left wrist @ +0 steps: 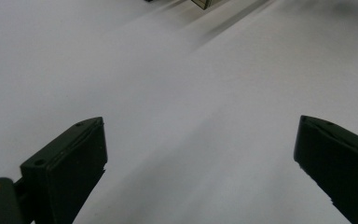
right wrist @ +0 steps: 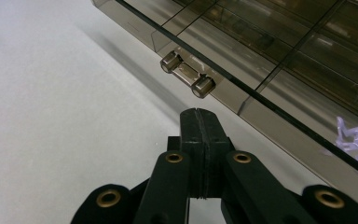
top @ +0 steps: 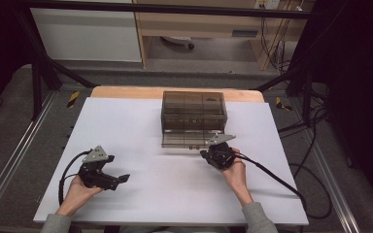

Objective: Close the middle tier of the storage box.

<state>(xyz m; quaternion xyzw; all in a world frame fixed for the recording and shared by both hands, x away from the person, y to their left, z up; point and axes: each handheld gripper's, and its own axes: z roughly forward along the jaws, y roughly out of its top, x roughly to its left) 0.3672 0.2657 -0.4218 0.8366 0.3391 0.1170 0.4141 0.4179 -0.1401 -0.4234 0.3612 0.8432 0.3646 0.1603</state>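
The smoky translucent plastic compartment box (top: 193, 112) sits in the upper middle of the high view, at the far centre of my white counter (top: 141, 145). Its long axis runs left to right across the frame, and its latch side faces me. In the right gripper view it fills the upper right, its front edge slanting from upper left to lower right, with the small clear cylindrical latch (right wrist: 188, 73) on that edge, just above my tool tips. A pale purple star-shaped piece (right wrist: 350, 137) shows through the plastic at the right edge of that view.

My right tool (top: 212, 154) lies just below the box's front lip in the high view, its jaws pressed together on nothing, pointing at the latch but apart from it. My left tool (top: 119, 178) rests at the lower left, well apart from the box, its jaws spread wide over bare counter.

The counter is a plain white sheet over a wooden top (top: 126, 92). Beyond it stand pale cabinets (top: 85, 34), with loose black cables (top: 315, 121) on the grey floor at the right.
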